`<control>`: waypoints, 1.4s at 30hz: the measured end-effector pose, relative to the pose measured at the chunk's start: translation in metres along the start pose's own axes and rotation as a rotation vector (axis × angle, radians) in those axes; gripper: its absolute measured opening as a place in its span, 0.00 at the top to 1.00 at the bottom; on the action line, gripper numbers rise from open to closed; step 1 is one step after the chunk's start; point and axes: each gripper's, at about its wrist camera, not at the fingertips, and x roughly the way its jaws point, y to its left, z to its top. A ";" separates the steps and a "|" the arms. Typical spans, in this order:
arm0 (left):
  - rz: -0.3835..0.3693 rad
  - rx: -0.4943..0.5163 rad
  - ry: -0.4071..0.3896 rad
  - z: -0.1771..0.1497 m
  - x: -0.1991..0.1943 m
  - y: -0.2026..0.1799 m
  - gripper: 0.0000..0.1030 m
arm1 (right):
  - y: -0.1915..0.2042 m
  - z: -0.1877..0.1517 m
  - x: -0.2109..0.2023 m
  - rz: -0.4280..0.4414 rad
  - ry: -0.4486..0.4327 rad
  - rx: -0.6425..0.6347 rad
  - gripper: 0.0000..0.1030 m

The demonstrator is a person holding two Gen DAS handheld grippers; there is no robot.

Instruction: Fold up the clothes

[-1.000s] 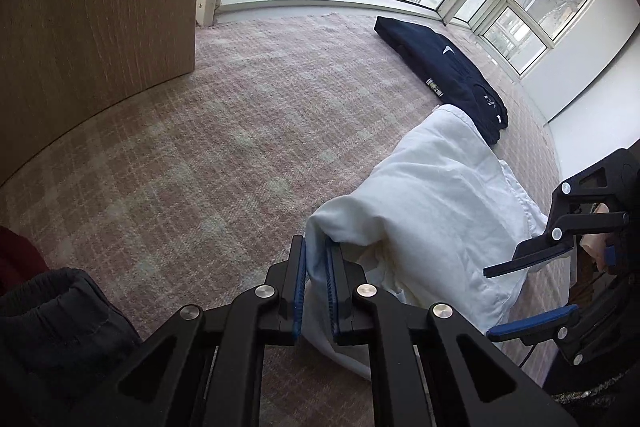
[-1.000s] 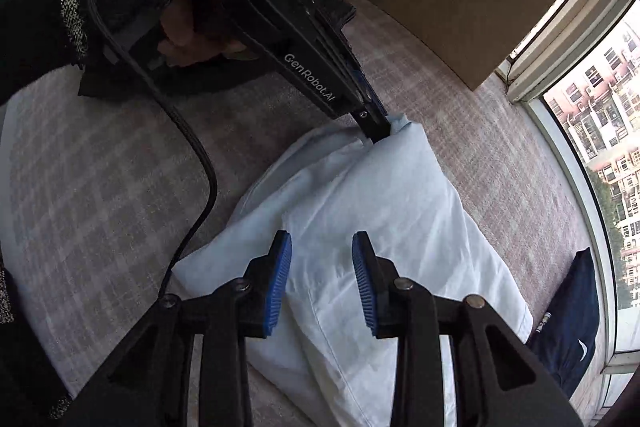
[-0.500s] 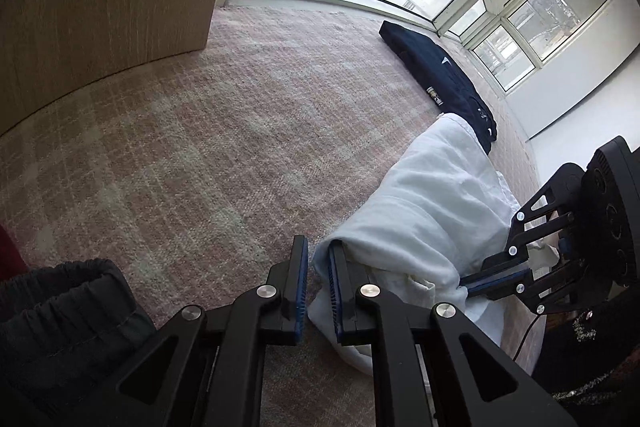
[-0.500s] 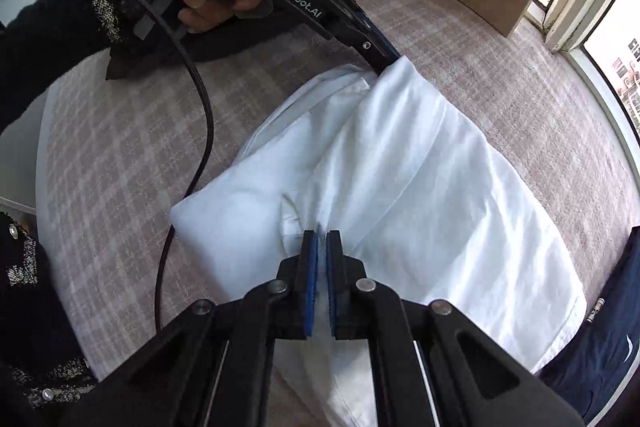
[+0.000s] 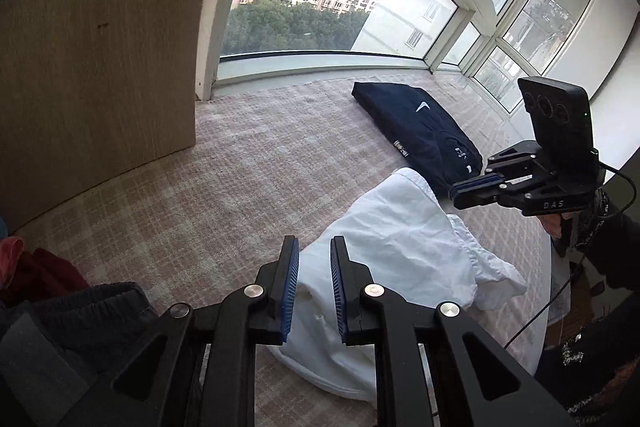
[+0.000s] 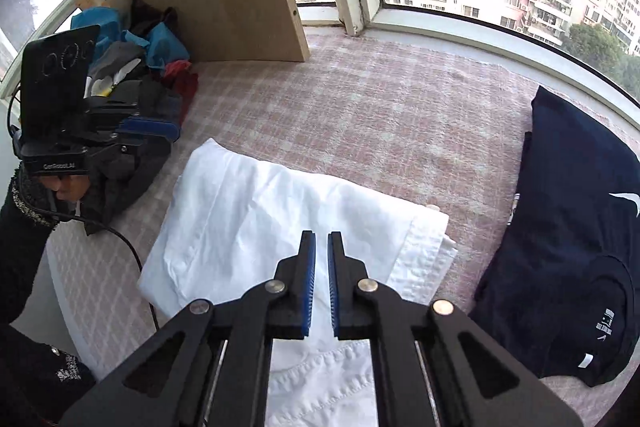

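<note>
the white garment lies folded over into a rough rectangle near the front edge of the checked mat, with the dark navy shirt already lying as a flat folded block just beside it toward the window edge. my left gripper hangs above the white cloth's near end with its pads a little apart and nothing between them. my right gripper has its pads nearly closed, a thin gap showing, and holds nothing that i can see.

i judge the cloth light, thin and limp: it will sag and slide out of shape if lifted by one point, and layers could peel apart. the stitched hem at the window-side end looks firmest, so i would pinch through all layers at the two corners of an edge there. a loose flap spills from one side and could unfold when moved.
</note>
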 end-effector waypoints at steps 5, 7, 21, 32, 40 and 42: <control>0.017 0.043 0.101 -0.015 0.045 -0.018 0.88 | -0.014 -0.026 0.022 -0.012 0.050 -0.020 0.97; 0.014 -0.012 0.105 -0.026 0.051 -0.003 0.98 | -0.007 -0.031 0.017 -0.005 0.055 -0.017 0.96; -0.011 0.089 0.133 -0.053 0.058 -0.090 0.93 | 0.013 -0.061 -0.031 0.107 0.063 0.075 0.92; 0.163 -0.460 -0.075 -0.075 -0.020 -0.025 0.51 | -0.083 -0.056 -0.042 0.007 -0.064 0.476 0.37; 0.299 -0.572 -0.018 -0.061 0.015 -0.026 0.46 | -0.070 -0.050 -0.011 -0.057 0.011 0.415 0.37; 0.375 -0.555 0.008 -0.059 0.024 -0.027 0.45 | -0.066 -0.049 -0.009 -0.089 0.020 0.401 0.36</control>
